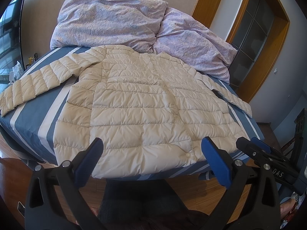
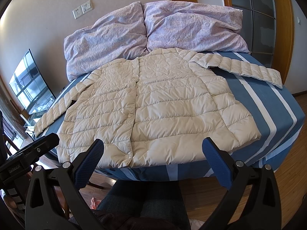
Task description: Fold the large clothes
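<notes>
A cream quilted puffer jacket (image 1: 142, 103) (image 2: 153, 107) lies flat and front-up on the bed, both sleeves spread out to the sides, its hem at the near edge. My left gripper (image 1: 153, 145) hovers open just above and in front of the hem, holding nothing. My right gripper (image 2: 153, 147) is open too, above the hem near the snap placket (image 2: 132, 115). In the left wrist view the right gripper (image 1: 268, 157) shows at the right edge; in the right wrist view the left gripper (image 2: 28, 153) shows at the left edge.
The bed (image 1: 34, 115) (image 2: 268, 111) has a blue sheet with white stripes. A rumpled lilac duvet (image 1: 119, 23) (image 2: 153, 28) is piled at its head. Wooden floor (image 2: 278, 182) lies below, a person's dark-trousered legs (image 2: 144, 207) stand at the near edge, a television (image 2: 28, 84) at left.
</notes>
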`<state>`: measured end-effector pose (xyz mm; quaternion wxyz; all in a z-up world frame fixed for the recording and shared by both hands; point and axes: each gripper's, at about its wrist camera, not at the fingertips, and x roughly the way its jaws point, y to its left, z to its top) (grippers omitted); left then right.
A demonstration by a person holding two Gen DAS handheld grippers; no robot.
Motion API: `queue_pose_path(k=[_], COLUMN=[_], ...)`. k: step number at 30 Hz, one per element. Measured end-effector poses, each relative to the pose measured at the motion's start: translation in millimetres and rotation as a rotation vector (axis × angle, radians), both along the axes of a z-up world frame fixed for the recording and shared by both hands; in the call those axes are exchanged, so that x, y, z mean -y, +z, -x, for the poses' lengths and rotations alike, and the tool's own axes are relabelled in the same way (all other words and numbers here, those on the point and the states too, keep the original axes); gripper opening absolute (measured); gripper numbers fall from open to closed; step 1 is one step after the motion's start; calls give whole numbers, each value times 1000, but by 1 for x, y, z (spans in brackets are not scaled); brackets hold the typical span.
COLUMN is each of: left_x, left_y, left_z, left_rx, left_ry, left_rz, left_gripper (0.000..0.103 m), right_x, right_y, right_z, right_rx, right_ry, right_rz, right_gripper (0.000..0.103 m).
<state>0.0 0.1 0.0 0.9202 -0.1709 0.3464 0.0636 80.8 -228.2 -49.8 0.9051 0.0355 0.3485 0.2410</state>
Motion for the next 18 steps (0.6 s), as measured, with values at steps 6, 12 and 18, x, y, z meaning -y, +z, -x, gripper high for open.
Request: queue_pose_path(k=[6, 12, 18], left_x=[0, 0, 0], left_y=[0, 0, 0], left_z=[0, 0, 0], left_rx=[1, 1, 1], left_ry=[0, 0, 0], left_rz=[0, 0, 0], left_gripper=[101, 101, 101], right_x=[1, 1, 0], right_y=[1, 0, 0], right_z=[1, 1, 1], right_rx=[2, 1, 2], right_ry=[1, 1, 0], right_rz=[-3, -3, -3], right_gripper=[102, 102, 102])
